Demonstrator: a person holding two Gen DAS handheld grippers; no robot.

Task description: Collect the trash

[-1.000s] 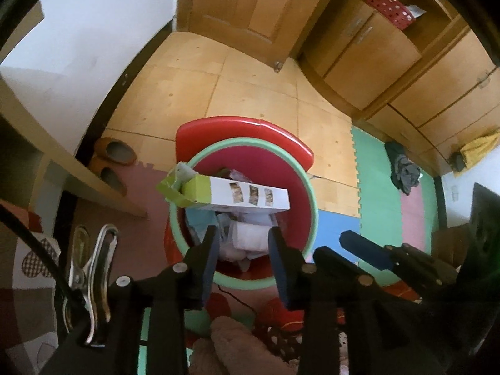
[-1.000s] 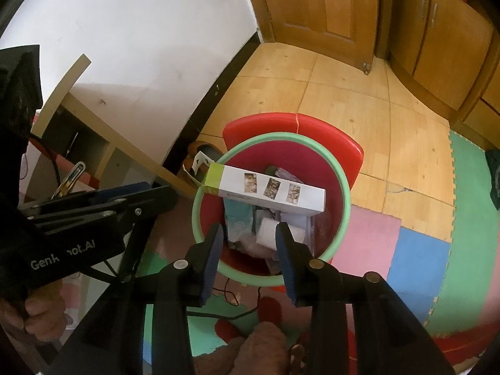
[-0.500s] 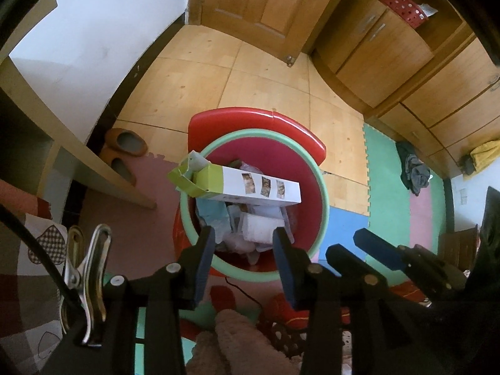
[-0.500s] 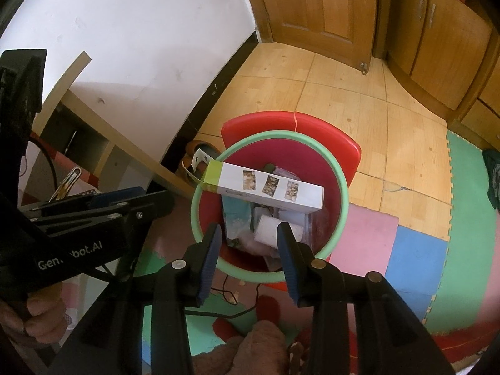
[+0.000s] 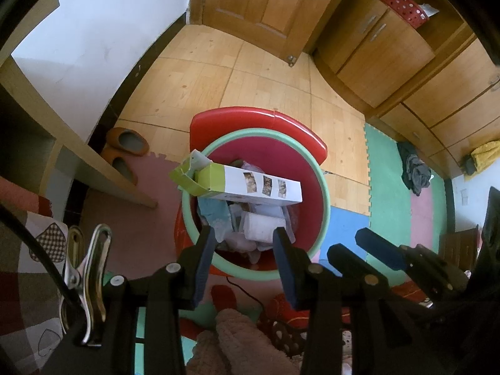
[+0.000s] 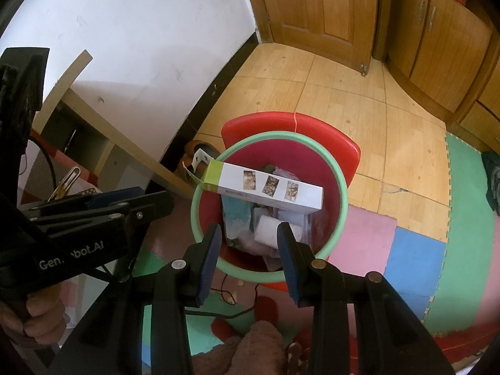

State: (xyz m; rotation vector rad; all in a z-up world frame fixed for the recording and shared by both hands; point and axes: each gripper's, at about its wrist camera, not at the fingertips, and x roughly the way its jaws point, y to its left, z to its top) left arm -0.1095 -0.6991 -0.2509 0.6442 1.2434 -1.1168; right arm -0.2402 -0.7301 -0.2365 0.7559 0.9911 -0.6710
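- The red bin (image 5: 315, 187) with the green rim sits on the floor, below both grippers.
- A long white box (image 5: 247, 184) lies across the bin's top (green flap end sticking out over the rim).
- The left gripper (image 5: 243, 243) is spread wide and holds nothing.
- The right gripper (image 6: 248, 240) is the same.
- The box's long side runs crossways to both grippers, and I think neither is clearly nearer.

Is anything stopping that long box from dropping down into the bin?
Yes. The long box lies across the bin, its open green end resting over the green rim. Beneath it, paper trash is heaped high. Both grippers hang open above, holding nothing.
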